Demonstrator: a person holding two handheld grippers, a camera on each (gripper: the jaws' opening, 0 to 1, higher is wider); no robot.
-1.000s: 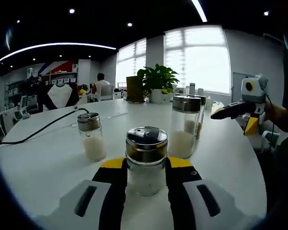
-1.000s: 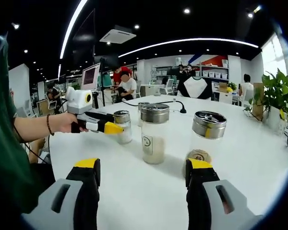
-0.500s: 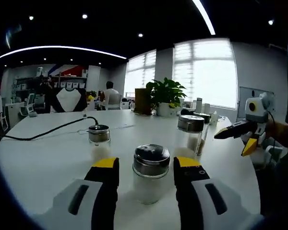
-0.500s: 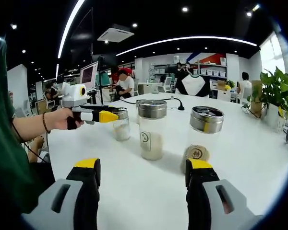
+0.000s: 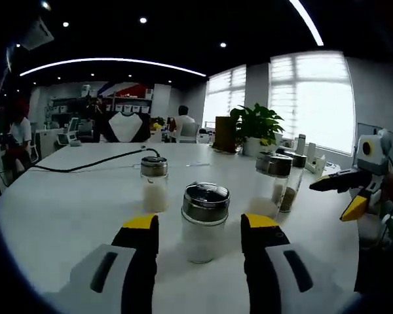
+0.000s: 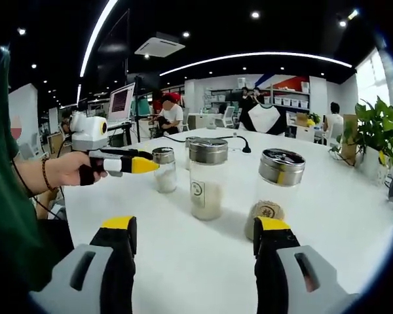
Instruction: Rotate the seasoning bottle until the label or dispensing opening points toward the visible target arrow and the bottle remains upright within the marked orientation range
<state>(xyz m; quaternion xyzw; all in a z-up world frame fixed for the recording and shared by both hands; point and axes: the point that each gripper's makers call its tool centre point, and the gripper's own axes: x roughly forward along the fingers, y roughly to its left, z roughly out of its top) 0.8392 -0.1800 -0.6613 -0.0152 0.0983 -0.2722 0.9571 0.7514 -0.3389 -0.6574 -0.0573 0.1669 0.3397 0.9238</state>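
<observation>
Frosted bottle [image 5: 204, 222] between left claw [image 5: 199, 230] tips

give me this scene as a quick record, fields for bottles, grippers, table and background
surface: white table
bottles: four metal-lidded glass seasoning bottles, all upright
nearest bottle: short one between the left gripper jaws, no contact visible
other bottles: small one, tall one, wide one
left gripper: open
right gripper: open, nothing between its jaws
target arrow: cannot tell
background: potted plant, black cable, people at desks
</observation>
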